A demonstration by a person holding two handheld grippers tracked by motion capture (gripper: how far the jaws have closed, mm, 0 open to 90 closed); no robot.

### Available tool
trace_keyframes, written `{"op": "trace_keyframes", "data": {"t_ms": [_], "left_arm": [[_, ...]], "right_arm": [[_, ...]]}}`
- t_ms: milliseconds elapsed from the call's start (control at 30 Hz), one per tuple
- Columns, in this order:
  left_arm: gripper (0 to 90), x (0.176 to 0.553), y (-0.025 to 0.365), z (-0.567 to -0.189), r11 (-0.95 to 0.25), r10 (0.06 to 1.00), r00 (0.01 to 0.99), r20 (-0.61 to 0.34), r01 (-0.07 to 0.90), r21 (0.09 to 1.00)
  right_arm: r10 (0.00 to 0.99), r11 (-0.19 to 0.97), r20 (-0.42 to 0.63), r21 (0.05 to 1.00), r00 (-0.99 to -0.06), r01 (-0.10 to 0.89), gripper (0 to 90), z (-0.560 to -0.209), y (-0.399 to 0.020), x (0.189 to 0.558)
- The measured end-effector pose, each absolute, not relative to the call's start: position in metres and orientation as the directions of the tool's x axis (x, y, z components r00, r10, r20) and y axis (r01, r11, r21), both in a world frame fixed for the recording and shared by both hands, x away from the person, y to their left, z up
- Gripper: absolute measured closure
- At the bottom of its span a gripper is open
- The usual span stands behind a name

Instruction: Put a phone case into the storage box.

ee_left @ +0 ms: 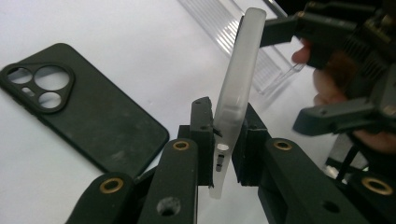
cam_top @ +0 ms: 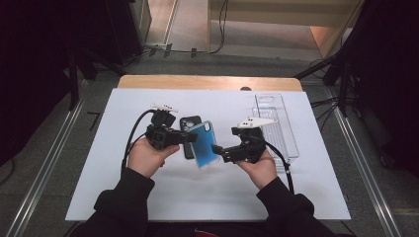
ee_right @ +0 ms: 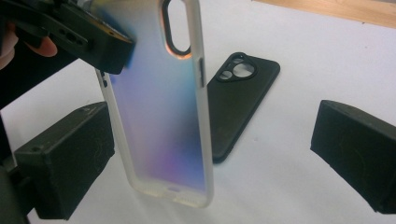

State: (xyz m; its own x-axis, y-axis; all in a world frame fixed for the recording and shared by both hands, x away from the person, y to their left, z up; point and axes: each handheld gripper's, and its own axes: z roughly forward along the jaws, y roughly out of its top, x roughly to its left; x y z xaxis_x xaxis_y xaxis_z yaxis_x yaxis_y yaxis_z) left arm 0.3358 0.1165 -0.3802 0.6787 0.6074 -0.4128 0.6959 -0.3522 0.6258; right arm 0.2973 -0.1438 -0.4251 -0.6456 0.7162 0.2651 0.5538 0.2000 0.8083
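Got the clear case pinched, lifted off the tabletop

My left hand-held gripper (ee_left: 224, 144) is clamped on the translucent phone case (ee_left: 238, 88); my right hand-held gripper (ee_right: 210, 154) gapes wide around it, black case (ee_right: 240, 100) lying behind.

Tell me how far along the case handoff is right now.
Done: the left gripper has the iridescent phone case clamped and lifted off the table. In hand: the right gripper stands open around it, not gripping. Left: probably closing on it; the black phone case lies untouched beside the clear tray.
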Motion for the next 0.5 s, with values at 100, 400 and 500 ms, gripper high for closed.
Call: {"op": "trace_keyframes", "data": {"t_ms": [100, 400, 500], "left_arm": [[80.8, 0.335, 0.115, -0.381, -0.357, 0.615, 0.677, -0.405, 0.696, 0.623], [80.7, 0.336, 0.112, -0.382, -0.349, 0.632, 0.661, -0.405, 0.709, 0.613], [80.7, 0.335, 0.111, -0.382, -0.348, 0.634, 0.659, -0.404, 0.71, 0.613]], "right_arm": [[0.717, 0.205, 0.253, 0.813, -0.649, 0.544, 0.0, -0.43, -0.135, 0.294], [0.726, 0.217, 0.236, 0.813, -0.646, 0.541, 0.0, -0.433, -0.119, 0.292], [0.73, 0.22, 0.229, 0.814, -0.645, 0.537, 0.0, -0.433, -0.116, 0.292]]}}
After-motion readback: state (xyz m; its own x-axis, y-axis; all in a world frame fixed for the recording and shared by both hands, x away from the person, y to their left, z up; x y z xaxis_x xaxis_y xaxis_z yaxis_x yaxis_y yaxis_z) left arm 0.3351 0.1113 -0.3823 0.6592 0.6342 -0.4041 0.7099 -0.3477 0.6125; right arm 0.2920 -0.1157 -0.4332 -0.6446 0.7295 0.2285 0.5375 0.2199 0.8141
